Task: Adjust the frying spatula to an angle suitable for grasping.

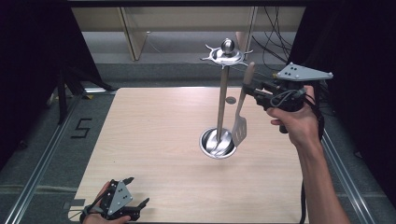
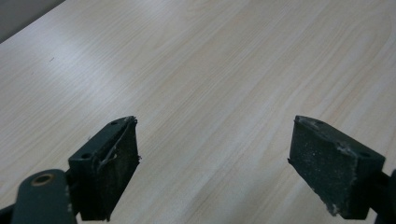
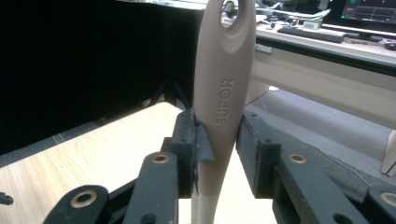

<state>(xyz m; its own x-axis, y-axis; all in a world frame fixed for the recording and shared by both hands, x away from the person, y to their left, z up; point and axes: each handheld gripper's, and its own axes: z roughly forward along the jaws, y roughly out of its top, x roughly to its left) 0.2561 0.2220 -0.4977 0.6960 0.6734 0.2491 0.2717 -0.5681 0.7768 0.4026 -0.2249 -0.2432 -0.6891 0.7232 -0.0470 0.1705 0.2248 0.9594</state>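
Note:
A steel utensil stand (image 1: 220, 112) rises from a round metal base (image 1: 217, 143) near the table's middle, with a hook ring and ball on top (image 1: 226, 52). My right gripper (image 1: 250, 88) is shut on the beige handle of a slotted spatula (image 1: 240, 114), which hangs upright just right of the stand's pole, blade down over the base. In the right gripper view the pads (image 3: 196, 140) clamp the handle (image 3: 224, 98), marked SUPOR, with its hanging hole at the top. My left gripper (image 1: 137, 191) rests at the table's front left corner, jaws wide apart (image 2: 215, 168) over bare wood.
The light wooden table (image 1: 154, 140) has a small round hole (image 1: 230, 100) behind the stand. Black curtains flank both sides. Cables hang at the back right. A metal rail runs along each side of the table.

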